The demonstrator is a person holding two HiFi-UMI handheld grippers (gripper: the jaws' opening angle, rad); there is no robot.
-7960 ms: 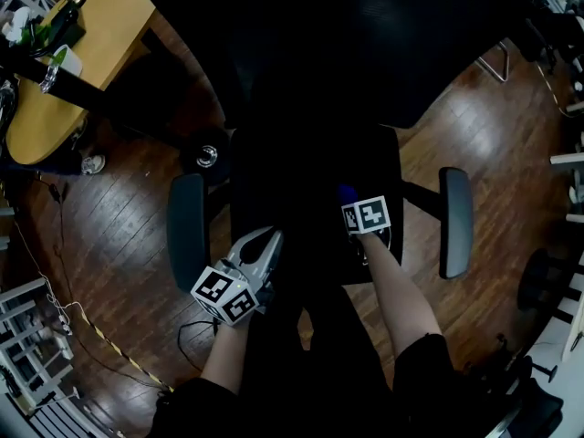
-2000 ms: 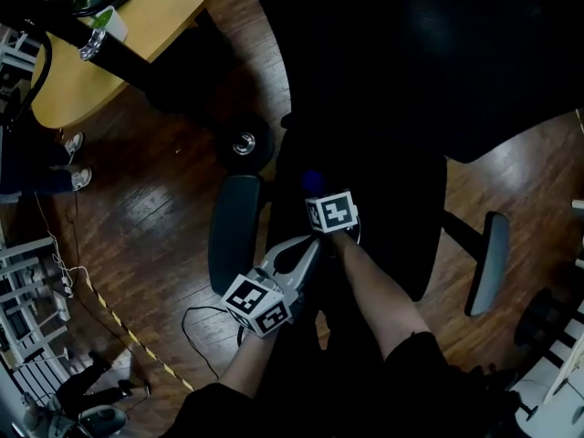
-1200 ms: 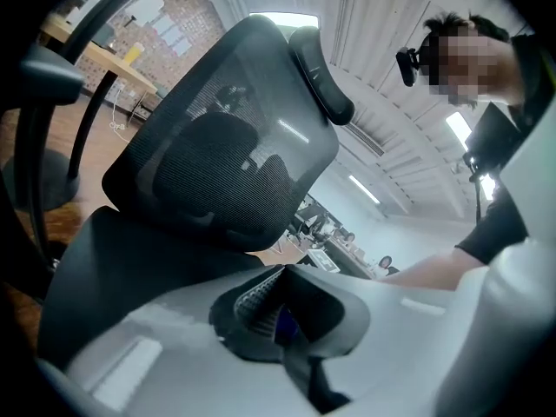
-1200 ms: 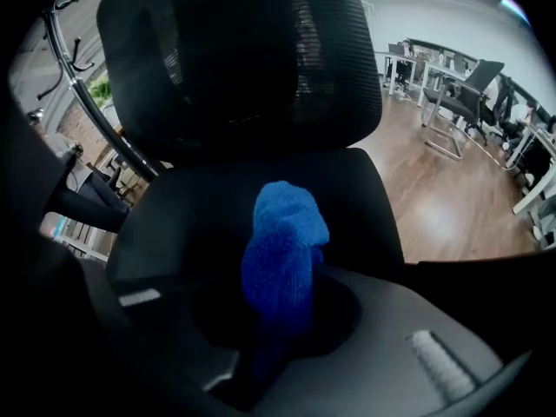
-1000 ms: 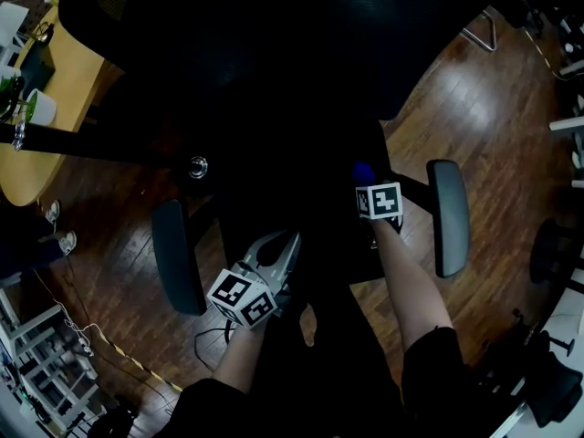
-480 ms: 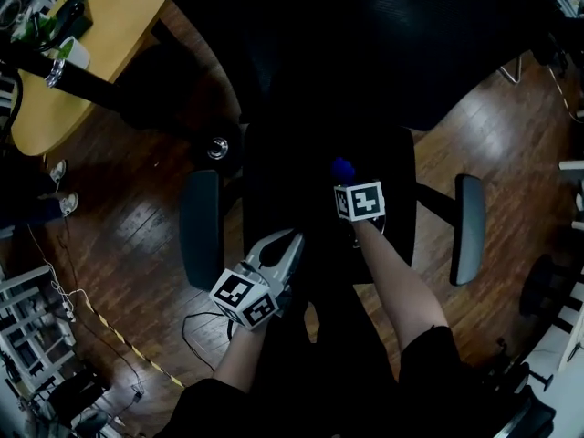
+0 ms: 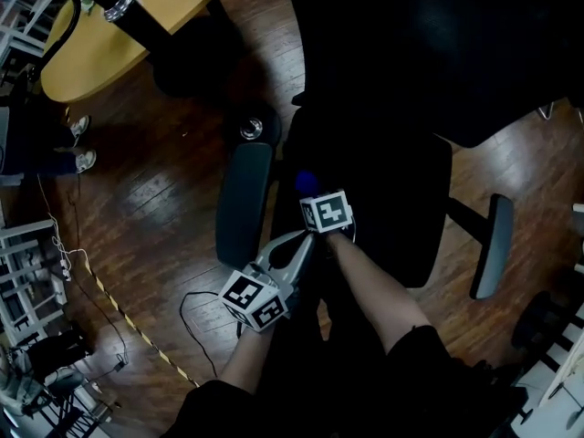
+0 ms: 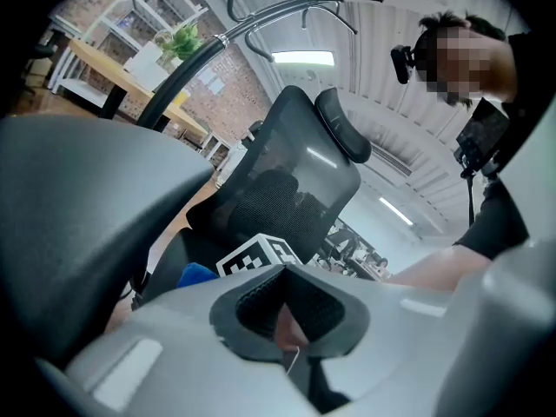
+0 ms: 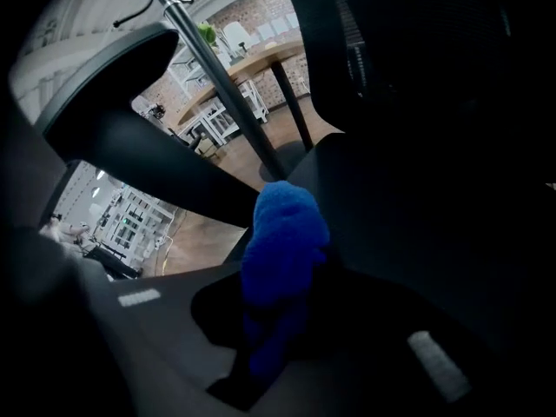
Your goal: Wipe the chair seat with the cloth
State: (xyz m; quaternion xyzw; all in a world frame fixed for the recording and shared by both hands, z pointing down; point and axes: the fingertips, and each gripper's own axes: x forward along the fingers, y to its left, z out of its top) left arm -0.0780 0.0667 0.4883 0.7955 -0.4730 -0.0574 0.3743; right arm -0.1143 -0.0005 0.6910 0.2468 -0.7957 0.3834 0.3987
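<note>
My right gripper (image 7: 317, 201) has its jaws clamped on the blue cloth (image 7: 306, 182). The cloth sits at the left edge of the black chair seat (image 7: 383, 190), just beside the left armrest (image 7: 242, 203). My left gripper (image 7: 299, 247) hangs at the seat's near-left corner, jaws closed together on nothing, close beside my right forearm (image 7: 370, 286).

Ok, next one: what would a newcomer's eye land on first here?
The bright blue cloth, clamped in the right gripper over the black chair seat near one grey armrest, is the only strong colour. Then the black-and-white marker cube on each gripper; the left gripper is shut and empty, beside the right forearm.
</note>
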